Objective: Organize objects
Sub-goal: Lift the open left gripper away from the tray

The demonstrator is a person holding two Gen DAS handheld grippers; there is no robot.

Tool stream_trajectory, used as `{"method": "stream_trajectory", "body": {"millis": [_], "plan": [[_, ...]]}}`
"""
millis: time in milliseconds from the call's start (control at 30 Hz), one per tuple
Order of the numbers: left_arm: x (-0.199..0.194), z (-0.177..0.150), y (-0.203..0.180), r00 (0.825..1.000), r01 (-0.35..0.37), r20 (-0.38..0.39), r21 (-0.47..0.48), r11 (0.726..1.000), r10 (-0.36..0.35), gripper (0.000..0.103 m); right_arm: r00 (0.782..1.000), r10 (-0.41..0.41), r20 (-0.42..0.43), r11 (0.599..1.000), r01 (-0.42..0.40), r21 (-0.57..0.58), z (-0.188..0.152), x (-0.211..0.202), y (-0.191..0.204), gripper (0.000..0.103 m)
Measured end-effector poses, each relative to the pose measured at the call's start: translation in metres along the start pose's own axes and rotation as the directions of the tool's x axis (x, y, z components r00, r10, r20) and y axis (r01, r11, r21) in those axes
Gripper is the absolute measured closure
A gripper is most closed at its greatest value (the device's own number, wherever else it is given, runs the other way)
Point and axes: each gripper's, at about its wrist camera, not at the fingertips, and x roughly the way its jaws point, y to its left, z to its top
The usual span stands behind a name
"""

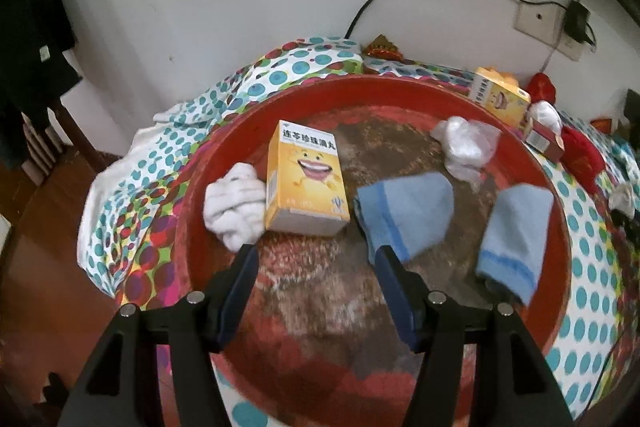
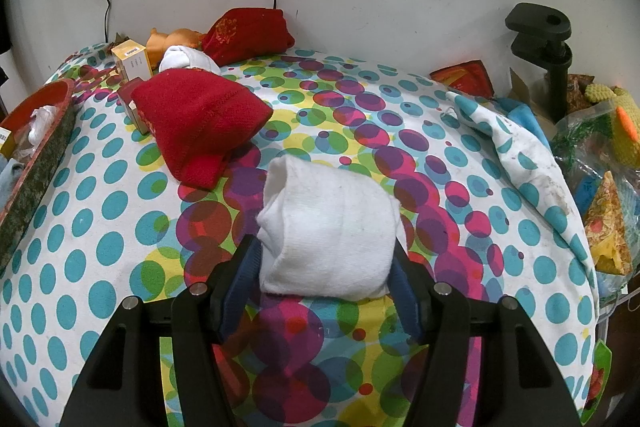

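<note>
In the left wrist view my left gripper [image 1: 316, 251] is open and empty above a round red tray [image 1: 558, 227]. The tray holds a yellow medicine box [image 1: 306, 179], a rolled white sock [image 1: 236, 211], two light blue socks [image 1: 408, 215] [image 1: 516, 239] and a crumpled clear bag [image 1: 466, 143]. In the right wrist view my right gripper [image 2: 322, 259] is shut on a rolled white sock [image 2: 328, 227] over the dotted cloth [image 2: 100, 207]. A red sock [image 2: 200, 119] lies further back.
Near the wall lie another red sock [image 2: 248, 35], a white sock roll [image 2: 188, 61], small boxes [image 2: 132, 61] and an orange toy [image 2: 172, 41]. A black clamp [image 2: 544, 51] and bagged items [image 2: 600, 155] stand at right. The tray's edge [image 2: 40, 147] shows at left.
</note>
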Motion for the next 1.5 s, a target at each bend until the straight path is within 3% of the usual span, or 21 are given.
{"method": "stream_trajectory", "body": {"millis": [133,367,533,700,900,1100,1300,1500], "plan": [[-0.017,-0.018,-0.007,0.999,0.027,0.022,0.023,0.999,-0.027,0.041,1.000,0.000,0.000,1.000,0.000,-0.001,0.001,0.001,0.002,0.043],[-0.035,-0.043,-0.001,0.994,0.104,0.043,-0.048,0.993,-0.102,0.040,1.000,-0.008,0.000,1.000,0.008,-0.005,0.002,0.003,0.005,0.044],[-0.041,-0.061,0.007,0.997,0.053,0.066,-0.041,0.998,-0.050,0.039,1.000,-0.008,-0.001,1.000,0.008,-0.006,0.002,0.004,0.005,0.044],[-0.045,-0.075,0.024,0.996,0.052,0.072,-0.067,0.996,-0.048,0.038,1.000,-0.006,-0.001,1.000,0.006,-0.005,0.003,0.005,0.006,0.043],[-0.050,-0.076,0.033,0.995,0.049,0.095,-0.061,0.997,-0.043,0.038,1.000,-0.023,0.003,0.999,0.023,-0.021,0.004,0.008,0.013,0.047],[-0.046,-0.078,0.038,0.996,0.052,0.071,-0.069,0.996,-0.047,0.037,0.998,-0.055,0.013,0.997,0.056,-0.060,0.007,0.011,0.025,0.053],[-0.050,-0.077,0.042,0.995,0.066,0.084,-0.083,0.994,-0.059,0.037,0.997,-0.082,0.009,0.996,0.082,-0.034,0.007,0.010,0.031,0.054],[-0.051,-0.077,0.042,0.993,0.086,0.087,-0.077,0.993,-0.079,0.037,0.994,-0.109,-0.002,0.994,0.109,-0.003,0.004,0.003,0.038,0.062]]}}
